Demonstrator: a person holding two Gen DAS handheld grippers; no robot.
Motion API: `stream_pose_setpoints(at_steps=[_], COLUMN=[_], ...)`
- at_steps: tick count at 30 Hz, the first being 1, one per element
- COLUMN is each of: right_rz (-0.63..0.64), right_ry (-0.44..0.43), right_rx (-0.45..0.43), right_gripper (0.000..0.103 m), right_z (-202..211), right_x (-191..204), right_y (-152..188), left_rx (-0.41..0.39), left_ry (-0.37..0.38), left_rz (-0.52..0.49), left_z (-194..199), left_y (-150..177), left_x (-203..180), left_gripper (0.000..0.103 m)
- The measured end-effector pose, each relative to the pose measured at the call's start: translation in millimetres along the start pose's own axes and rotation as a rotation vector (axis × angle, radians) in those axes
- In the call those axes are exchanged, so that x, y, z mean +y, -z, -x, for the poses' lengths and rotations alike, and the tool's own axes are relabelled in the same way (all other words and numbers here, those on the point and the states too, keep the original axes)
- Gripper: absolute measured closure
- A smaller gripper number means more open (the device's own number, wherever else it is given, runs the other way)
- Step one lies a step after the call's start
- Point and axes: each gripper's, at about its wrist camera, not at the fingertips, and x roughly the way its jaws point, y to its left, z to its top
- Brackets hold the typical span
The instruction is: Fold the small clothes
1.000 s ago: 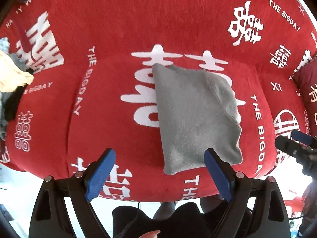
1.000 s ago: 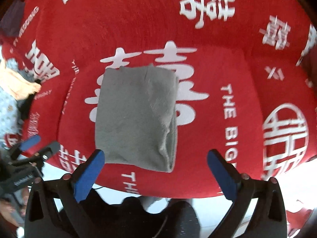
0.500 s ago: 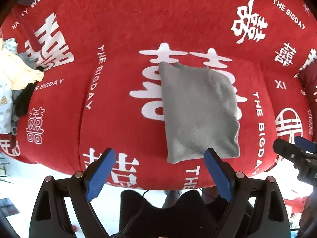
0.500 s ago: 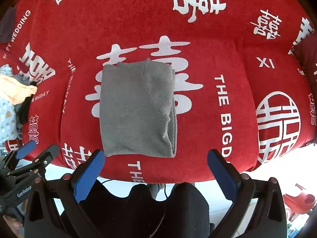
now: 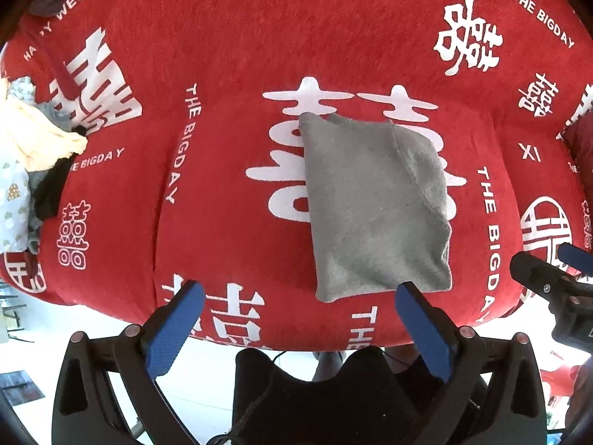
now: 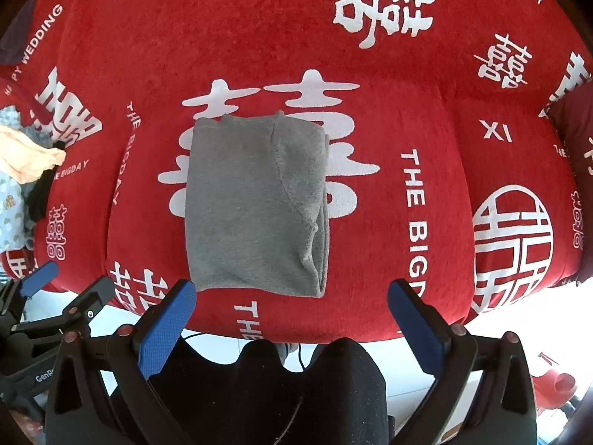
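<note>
Both the left gripper [image 5: 298, 302] and right gripper [image 6: 291, 298] hang spread and empty at the near edge of the red sofa cover [image 6: 407, 74]. The folded grey garment [image 6: 255, 200] lies mid-cushion. A heap of clothes [image 5: 26, 170] sits far left.

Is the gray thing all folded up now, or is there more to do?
The gray garment already looks folded: a neat rectangle with stacked layers along one edge, lying flat on the red sofa cover. Nothing is in hand; the left gripper and right gripper are both open and empty. Left to do: a pile of unfolded clothes waits at the side.
</note>
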Motion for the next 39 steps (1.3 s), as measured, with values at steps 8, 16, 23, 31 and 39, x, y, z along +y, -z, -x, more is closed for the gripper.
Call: stream_pose_setpoints(at_steps=[8,16,23,31,39], right_rz=[0.001,0.019,0.019,0.025,0.033], right_ry=[0.014,0.037,0.044,0.043,0.044], right_rx=[0.002,0.000,0.000,0.002,0.003], right_gripper=[0.000,0.000,0.000,0.000,0.000], right_z=[-0.4,-0.1,0.2,-0.6,-2.1], right_x=[2.0,5.8,5.0,6.0,7.6], right_y=[1.4,1.9,-0.6,-0.7,-3.2], left_rx=[-0.001,0.008,0.017,0.026,0.022], left_ry=[-0.002,-0.002,0.005,0.002,-0.003], left_rz=[-0.013,-0.029,-0.039,-0.037,-0.044], left_z=[0.6,0.3,-0.2,-2.1,-1.4], left_y=[-0.4,0.9,-1.4,-2.2,-2.7], left_x=[-2.5,-8.1,-9.5,-8.7,-9.7], left_gripper=[0.000,0.000,0.000,0.000,0.000])
